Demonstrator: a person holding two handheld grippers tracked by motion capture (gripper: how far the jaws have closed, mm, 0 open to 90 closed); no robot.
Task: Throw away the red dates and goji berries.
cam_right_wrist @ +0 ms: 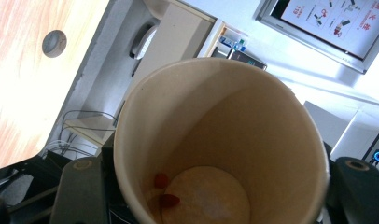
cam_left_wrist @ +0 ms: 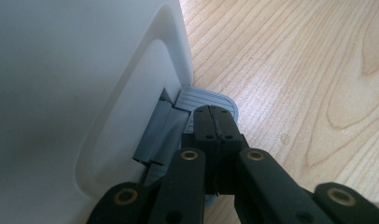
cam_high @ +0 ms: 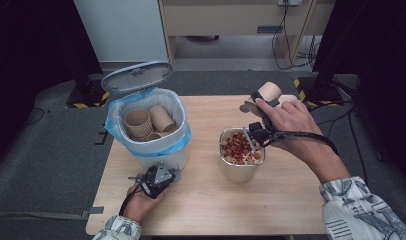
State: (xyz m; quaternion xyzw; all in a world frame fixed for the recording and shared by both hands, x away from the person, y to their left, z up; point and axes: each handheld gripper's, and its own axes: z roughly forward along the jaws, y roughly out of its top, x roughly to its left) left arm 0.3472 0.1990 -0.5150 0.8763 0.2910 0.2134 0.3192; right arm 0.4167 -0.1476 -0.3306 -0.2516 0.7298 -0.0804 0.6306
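A white pedal bin (cam_high: 151, 147) with a blue liner stands at the table's left, its grey lid (cam_high: 136, 76) raised. Several brown paper cups (cam_high: 146, 122) lie inside it. My left gripper (cam_high: 172, 175) is shut with nothing in it, its tips (cam_left_wrist: 215, 119) resting on the bin's grey pedal (cam_left_wrist: 206, 99). My right gripper (cam_high: 263, 102) is shut on a paper cup (cam_high: 269, 92), held tilted above a metal container (cam_high: 238, 171) of red and tan pieces (cam_high: 238, 145). In the right gripper view the cup (cam_right_wrist: 220, 121) faces the camera, with two red pieces (cam_right_wrist: 165, 191) left at its bottom.
The light wooden table (cam_high: 216, 205) has bare room at the front and at the right of the metal container. A round grommet hole (cam_right_wrist: 54, 43) sits in the tabletop near its far edge. Cables and dark stands lie on the floor beyond.
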